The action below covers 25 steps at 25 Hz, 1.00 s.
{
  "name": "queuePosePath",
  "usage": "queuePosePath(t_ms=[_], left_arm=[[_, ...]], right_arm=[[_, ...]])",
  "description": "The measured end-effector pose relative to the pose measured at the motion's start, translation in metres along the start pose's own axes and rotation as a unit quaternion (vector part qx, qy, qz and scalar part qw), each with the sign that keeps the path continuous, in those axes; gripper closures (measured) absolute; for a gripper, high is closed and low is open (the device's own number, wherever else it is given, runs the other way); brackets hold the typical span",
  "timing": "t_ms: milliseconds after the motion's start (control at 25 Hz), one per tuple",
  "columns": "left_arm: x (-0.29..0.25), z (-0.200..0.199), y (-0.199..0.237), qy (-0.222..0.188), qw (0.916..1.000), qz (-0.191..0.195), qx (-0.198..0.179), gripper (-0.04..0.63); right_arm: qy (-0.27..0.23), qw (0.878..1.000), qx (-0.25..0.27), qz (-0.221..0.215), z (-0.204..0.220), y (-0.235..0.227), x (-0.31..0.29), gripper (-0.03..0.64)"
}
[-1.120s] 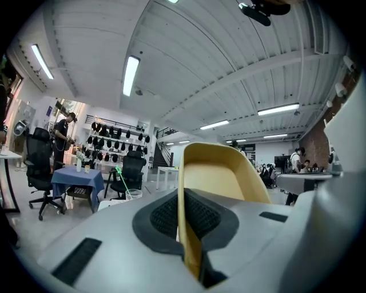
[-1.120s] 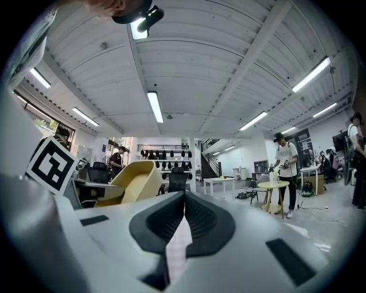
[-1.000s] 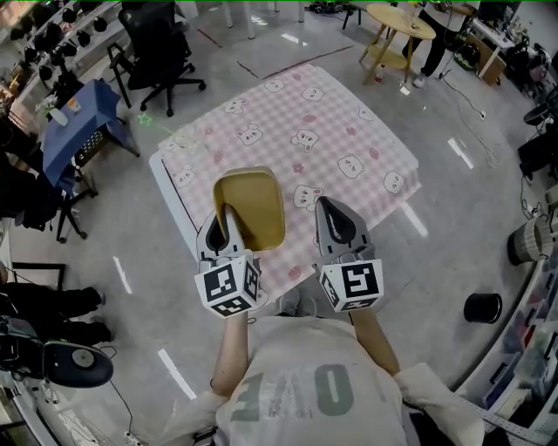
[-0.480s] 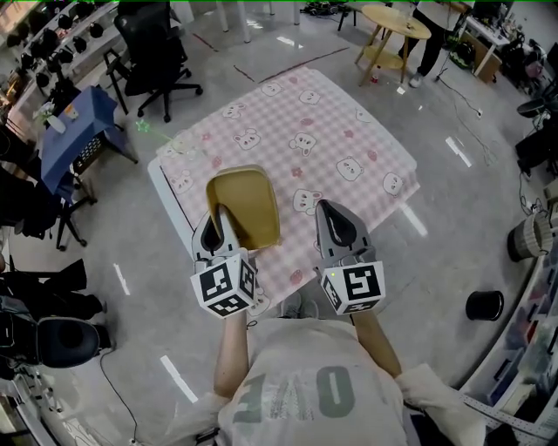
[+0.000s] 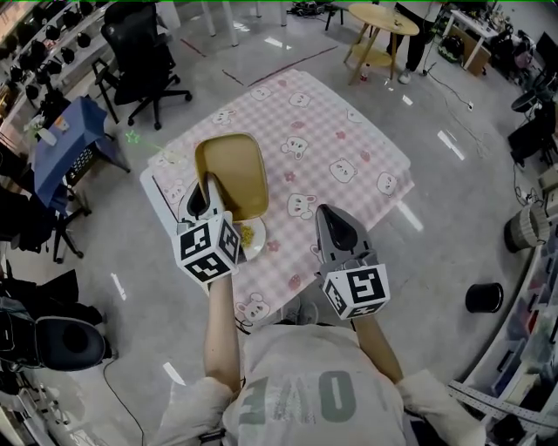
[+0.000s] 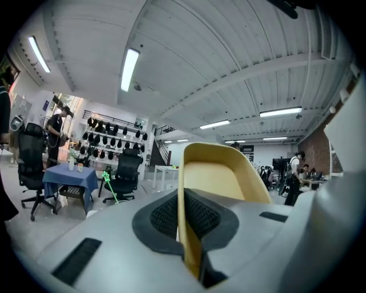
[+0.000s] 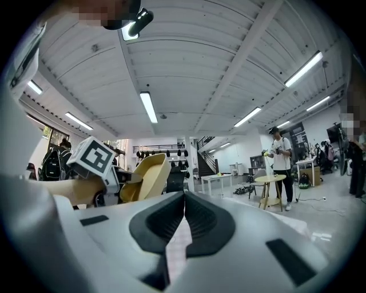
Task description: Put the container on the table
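The yellow container (image 5: 232,174) is a shallow rounded-rectangular tub, held tilted above the front-left part of the table (image 5: 349,122), which has a pink checked cloth with bears. My left gripper (image 5: 207,190) is shut on its near wall; in the left gripper view the wall (image 6: 187,229) is pinched between the pads and the tub (image 6: 214,177) rises beyond. My right gripper (image 5: 336,228) hovers over the table's front edge, shut and empty; its view shows the jaws (image 7: 184,200) touching, with the container (image 7: 143,176) to its left.
A small white plate (image 5: 253,239) with yellow-green bits lies on the cloth beside the left gripper. Around the table are a black office chair (image 5: 139,48), a blue-draped stand (image 5: 70,131), a round wooden table (image 5: 379,17) and a black pot (image 5: 482,298) on the floor.
My left gripper has carried the container forward and leftward over the table, uncovering the white plate. The right gripper has kept its place, still shut.
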<state>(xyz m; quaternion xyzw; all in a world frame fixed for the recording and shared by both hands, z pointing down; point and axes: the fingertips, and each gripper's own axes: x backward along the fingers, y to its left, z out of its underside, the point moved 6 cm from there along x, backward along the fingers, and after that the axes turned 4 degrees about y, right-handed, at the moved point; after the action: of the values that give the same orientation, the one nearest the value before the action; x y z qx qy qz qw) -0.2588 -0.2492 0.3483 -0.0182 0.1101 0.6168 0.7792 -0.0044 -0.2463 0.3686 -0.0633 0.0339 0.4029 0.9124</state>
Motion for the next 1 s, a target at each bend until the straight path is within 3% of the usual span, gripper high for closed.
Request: queuePosePath(t_ms=[200, 280, 480, 720, 1000], left_arm=[[-0.056, 0.019, 0.013, 0.079, 0.9965, 0.011, 0.026, 0.568], [-0.081, 0.039, 0.019, 0.124, 0.9911, 0.018, 0.046, 0.568], [-0.132, 0.087, 0.033, 0.210, 0.9767, 0.013, 0.041, 0.568], [-0.165, 0.134, 0.022, 0.271, 0.9609, 0.007, 0.055, 0.568], [-0.183, 0.169, 0.021, 0.329, 0.9436, 0.004, 0.037, 0.568]], right_arm=[[0.015, 1.000, -0.006, 0.009, 0.006, -0.005, 0.006, 0.588], [0.023, 1.000, -0.006, 0.016, 0.010, -0.006, 0.010, 0.588], [0.044, 0.998, -0.007, 0.038, 0.019, -0.005, 0.020, 0.588], [0.078, 0.995, -0.020, 0.066, 0.038, -0.023, 0.033, 0.588], [0.096, 0.991, -0.029, 0.088, 0.047, -0.031, 0.040, 0.588]])
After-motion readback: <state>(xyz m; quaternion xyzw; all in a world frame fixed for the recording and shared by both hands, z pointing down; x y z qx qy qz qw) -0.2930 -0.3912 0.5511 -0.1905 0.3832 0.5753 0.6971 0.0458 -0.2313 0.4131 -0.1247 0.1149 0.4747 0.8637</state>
